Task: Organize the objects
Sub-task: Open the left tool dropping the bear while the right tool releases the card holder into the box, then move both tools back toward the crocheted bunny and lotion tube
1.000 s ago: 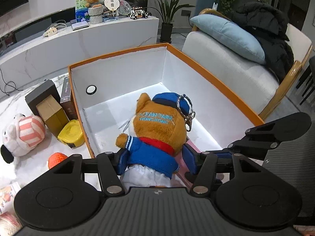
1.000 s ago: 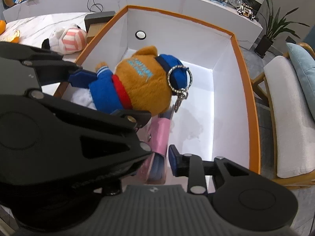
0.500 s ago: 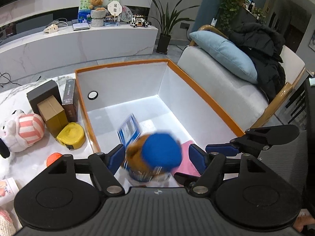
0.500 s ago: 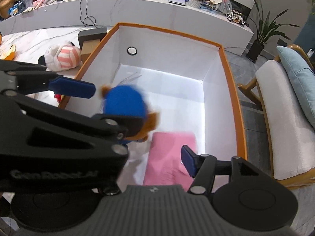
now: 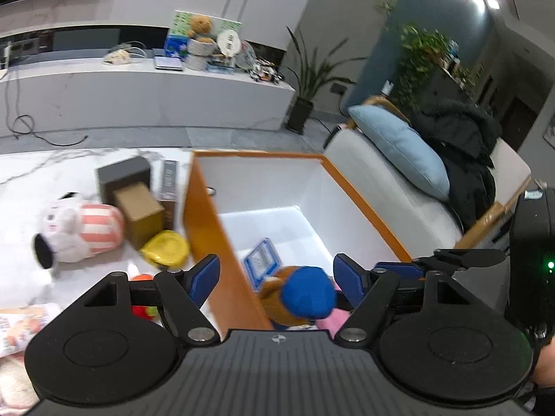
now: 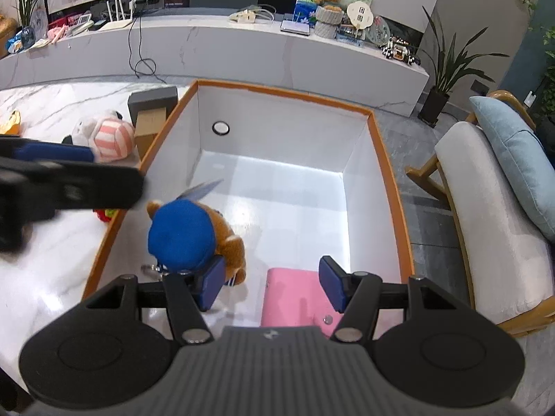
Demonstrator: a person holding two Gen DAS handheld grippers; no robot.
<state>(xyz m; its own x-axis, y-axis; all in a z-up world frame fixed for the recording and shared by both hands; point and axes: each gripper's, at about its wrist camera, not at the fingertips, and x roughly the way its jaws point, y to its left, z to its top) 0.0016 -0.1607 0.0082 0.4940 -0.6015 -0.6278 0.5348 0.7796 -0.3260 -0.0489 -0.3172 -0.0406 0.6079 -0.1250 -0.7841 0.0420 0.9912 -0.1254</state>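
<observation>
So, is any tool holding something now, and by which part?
Nothing is held. The left tool and right tool are open; the plush bear sits free in the box.

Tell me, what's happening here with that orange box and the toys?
A person with a grasping tool in each hand is tidying toys into the orange box. The teddy bear in a blue cap sits inside, beside a pink pouch. Both the left tool and right tool are open, holding nothing. A striped plush waits outside.
</observation>
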